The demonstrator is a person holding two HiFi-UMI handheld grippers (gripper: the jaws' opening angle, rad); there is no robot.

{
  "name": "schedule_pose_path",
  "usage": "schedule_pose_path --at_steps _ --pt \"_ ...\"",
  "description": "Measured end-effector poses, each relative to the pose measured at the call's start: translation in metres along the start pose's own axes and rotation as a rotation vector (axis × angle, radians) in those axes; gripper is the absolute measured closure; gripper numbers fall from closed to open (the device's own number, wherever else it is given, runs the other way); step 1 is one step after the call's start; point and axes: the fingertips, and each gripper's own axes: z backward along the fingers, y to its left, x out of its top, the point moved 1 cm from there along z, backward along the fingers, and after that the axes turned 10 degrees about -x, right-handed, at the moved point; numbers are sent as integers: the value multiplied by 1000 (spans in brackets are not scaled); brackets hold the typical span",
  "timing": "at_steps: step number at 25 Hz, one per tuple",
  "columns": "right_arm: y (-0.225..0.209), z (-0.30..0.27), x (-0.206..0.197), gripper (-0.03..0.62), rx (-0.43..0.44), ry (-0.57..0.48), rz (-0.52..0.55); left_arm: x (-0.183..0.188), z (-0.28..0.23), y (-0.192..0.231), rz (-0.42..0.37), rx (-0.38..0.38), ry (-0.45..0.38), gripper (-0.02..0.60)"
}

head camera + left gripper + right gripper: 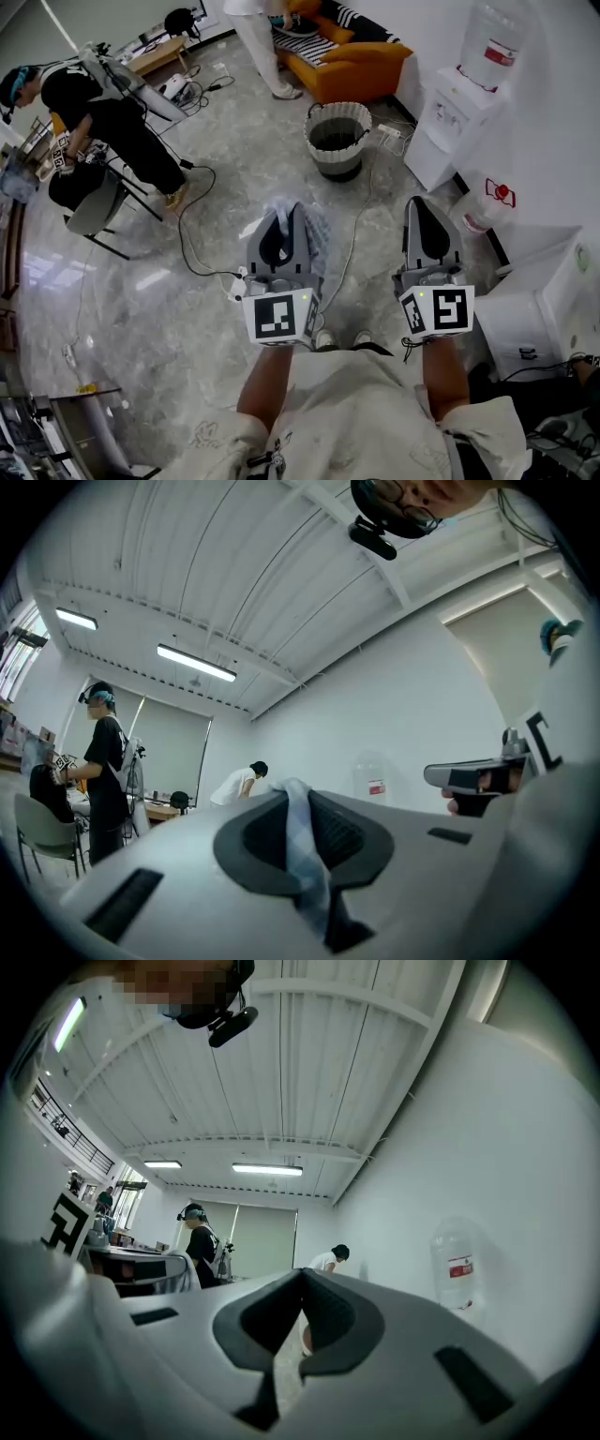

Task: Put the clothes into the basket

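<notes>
The left tongs [285, 214] pinch a limp, light-looking cloth [302, 841] by a fold, right tongs [429, 208] closed empty, basket [337, 120] ahead.

Left hand-held gripper [285, 214] pinches cloth [317, 238]; right hand-held gripper [427, 206] is closed, empty.

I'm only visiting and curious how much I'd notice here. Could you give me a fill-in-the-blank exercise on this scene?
1. The left gripper is shut on a pale ___.
2. The right gripper is shut and holds ___.
3. The basket stands near an ___ sofa.

Missing words: cloth; nothing; orange.
</notes>
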Motion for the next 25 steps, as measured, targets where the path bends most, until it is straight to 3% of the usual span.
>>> schedule_pose_path --at_steps 13,25 --pt "25 1 -12 606 -43 -1 -45 -14 11 27 29 -27 4 552" --pt "-11 -57 -42 606 -62 25 -76 -37 -54 36 24 -21 37 553"
